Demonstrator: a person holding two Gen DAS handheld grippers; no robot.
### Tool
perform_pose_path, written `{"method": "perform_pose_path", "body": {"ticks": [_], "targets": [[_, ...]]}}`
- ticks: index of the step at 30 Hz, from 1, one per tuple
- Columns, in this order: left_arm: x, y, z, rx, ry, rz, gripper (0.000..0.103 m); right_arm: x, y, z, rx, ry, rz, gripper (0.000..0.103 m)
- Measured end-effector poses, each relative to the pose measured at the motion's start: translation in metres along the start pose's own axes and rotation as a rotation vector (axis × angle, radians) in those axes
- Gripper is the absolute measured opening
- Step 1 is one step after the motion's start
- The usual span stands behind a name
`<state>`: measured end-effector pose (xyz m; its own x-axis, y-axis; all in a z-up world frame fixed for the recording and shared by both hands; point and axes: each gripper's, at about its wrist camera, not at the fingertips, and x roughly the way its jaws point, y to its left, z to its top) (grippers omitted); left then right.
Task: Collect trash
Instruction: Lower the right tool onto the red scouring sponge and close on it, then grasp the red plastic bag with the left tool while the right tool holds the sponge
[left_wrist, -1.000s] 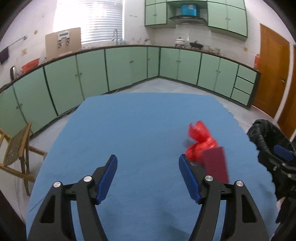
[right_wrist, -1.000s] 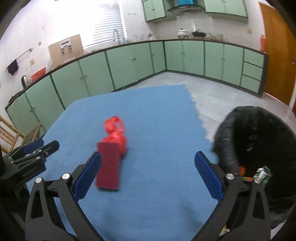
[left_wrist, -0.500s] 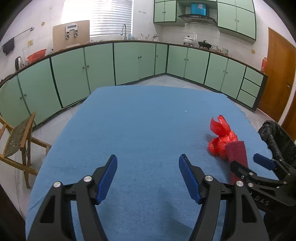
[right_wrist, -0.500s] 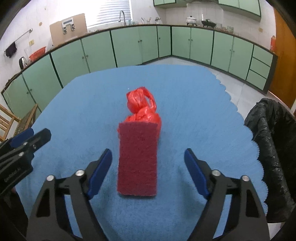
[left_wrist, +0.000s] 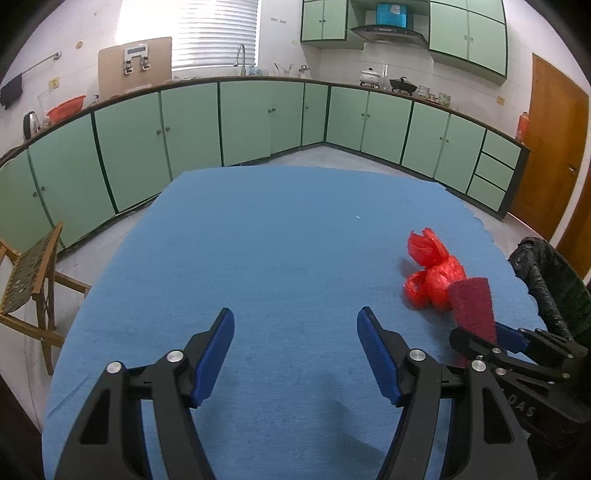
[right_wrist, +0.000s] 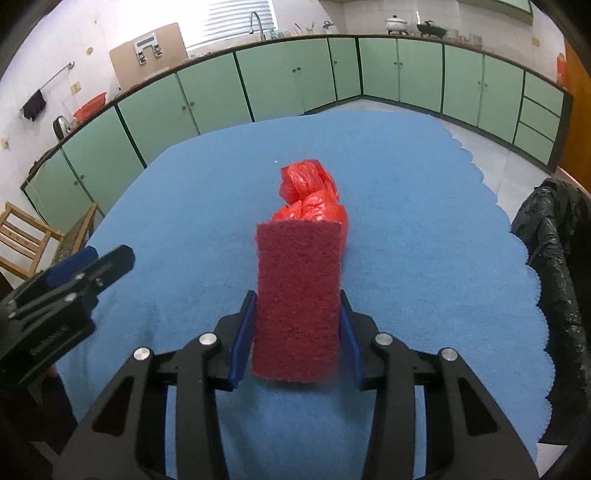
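A dark red scouring pad (right_wrist: 297, 280) lies lengthwise between the blue pads of my right gripper (right_wrist: 297, 299), whose jaws are closing and touch its two sides at the near end. Against the pad's far end sits a crumpled red plastic bag (right_wrist: 310, 184) on the blue tablecloth (right_wrist: 406, 184). In the left wrist view the scouring pad (left_wrist: 472, 302) tilts up from the right gripper (left_wrist: 487, 336), beside the red plastic bag (left_wrist: 432, 269). My left gripper (left_wrist: 295, 314) hovers open over bare cloth to the left, holding nothing.
A bin lined with a black bag (right_wrist: 554, 236) stands off the table's right edge, close to the right gripper. The cloth's scalloped edge runs along that side. A wooden chair (left_wrist: 29, 277) stands on the floor at the left. Green cabinets line the far walls.
The right gripper swung from the bin side to line up over the scouring pad, sank a little, and its jaws narrowed from wide open onto the pad's sides. The left gripper stayed put.
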<state>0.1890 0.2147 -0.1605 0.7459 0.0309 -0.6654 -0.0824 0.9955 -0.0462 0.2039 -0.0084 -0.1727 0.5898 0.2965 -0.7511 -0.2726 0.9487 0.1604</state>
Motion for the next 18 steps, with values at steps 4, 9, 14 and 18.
{"method": "perform_pose_path", "body": {"ticks": [4,9,14,18], "targets": [[0.000,-0.012,0.003,0.012,-0.001,-0.020,0.068,-0.016,-0.011,0.004,0.013,-0.022,0.000,0.040],[0.003,-0.033,0.006,0.031,-0.003,-0.059,0.068,-0.036,-0.032,0.009,0.036,-0.050,-0.017,0.040],[0.007,-0.061,0.011,0.054,-0.003,-0.116,0.068,-0.046,-0.061,0.013,0.064,-0.075,-0.072,0.040],[0.012,-0.085,0.018,0.066,-0.014,-0.157,0.068,-0.049,-0.083,0.016,0.084,-0.091,-0.106,0.040]]}}
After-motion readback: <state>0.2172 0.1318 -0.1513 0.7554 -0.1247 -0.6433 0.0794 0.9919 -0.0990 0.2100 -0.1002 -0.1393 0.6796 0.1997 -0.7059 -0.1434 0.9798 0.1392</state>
